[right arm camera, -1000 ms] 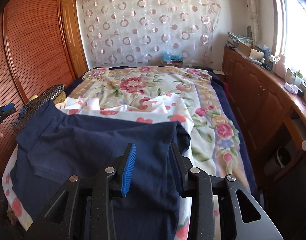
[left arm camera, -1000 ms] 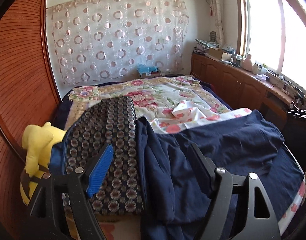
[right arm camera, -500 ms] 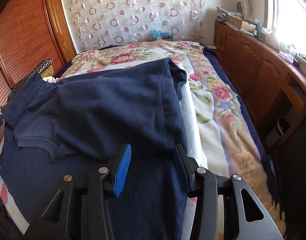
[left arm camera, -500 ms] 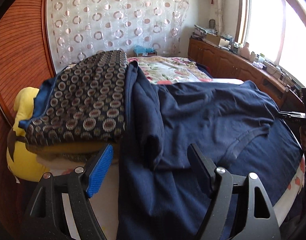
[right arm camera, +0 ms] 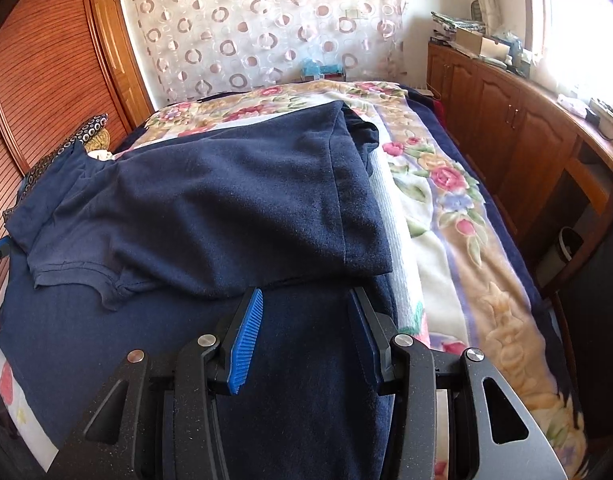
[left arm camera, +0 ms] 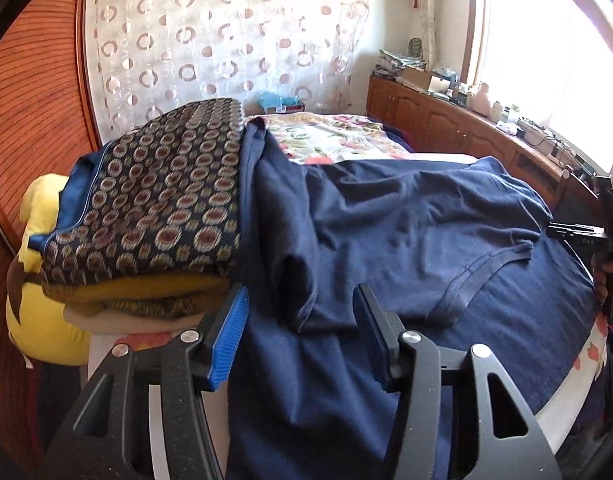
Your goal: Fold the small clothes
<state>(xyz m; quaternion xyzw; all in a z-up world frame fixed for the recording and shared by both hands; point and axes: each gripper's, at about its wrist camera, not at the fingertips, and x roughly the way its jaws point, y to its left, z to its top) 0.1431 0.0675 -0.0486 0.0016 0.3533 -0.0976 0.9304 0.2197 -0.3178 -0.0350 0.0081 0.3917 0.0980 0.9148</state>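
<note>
A navy blue T-shirt (left arm camera: 406, 232) lies on the bed, its far half folded forward over its near half; it also shows in the right wrist view (right arm camera: 226, 200). My left gripper (left arm camera: 298, 320) is open and empty, low over the shirt's left edge, just before the folded sleeve. My right gripper (right arm camera: 304, 324) is open and empty, low over the shirt's near right part, just before the folded edge. The right gripper also shows at the far right of the left wrist view (left arm camera: 602, 236).
A stack of folded clothes with a patterned dark top piece (left arm camera: 158, 200) sits left of the shirt, beside a yellow plush toy (left arm camera: 42, 280). A floral blanket (right arm camera: 446, 184) covers the bed. Wooden cabinets (right arm camera: 518, 128) line the right wall, a slatted wardrobe (right arm camera: 38, 92) the left.
Both grippers have come down and back toward the near edge of the bed. The shirt's far half now lies folded over the near half. Both grippers stay open.
</note>
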